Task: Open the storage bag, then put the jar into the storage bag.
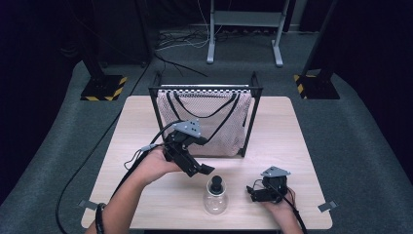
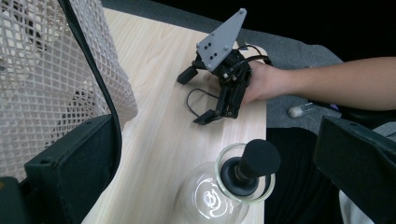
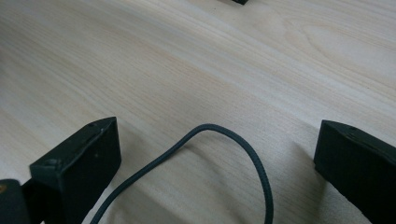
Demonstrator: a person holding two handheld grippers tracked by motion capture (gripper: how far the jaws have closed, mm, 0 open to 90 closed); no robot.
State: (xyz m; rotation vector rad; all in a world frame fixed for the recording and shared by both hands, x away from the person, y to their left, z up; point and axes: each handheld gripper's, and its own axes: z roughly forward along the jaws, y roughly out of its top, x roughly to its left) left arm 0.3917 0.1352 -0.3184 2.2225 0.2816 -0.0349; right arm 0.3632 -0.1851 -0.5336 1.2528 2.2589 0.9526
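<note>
We held the left gripper (image 1: 197,168) open above the flask (image 1: 215,196), seemingly to grasp it; the right gripper (image 1: 258,193) rested open on the bench (image 1: 302,161).

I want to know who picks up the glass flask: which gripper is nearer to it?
Left. The left gripper hangs open just above and behind the flask, nearly over its black stopper. The right gripper lies on the table beside it, farther off.

Mesh bag (image 1: 204,124) hangs in black frame (image 1: 254,105) on table (image 1: 292,146).
</note>
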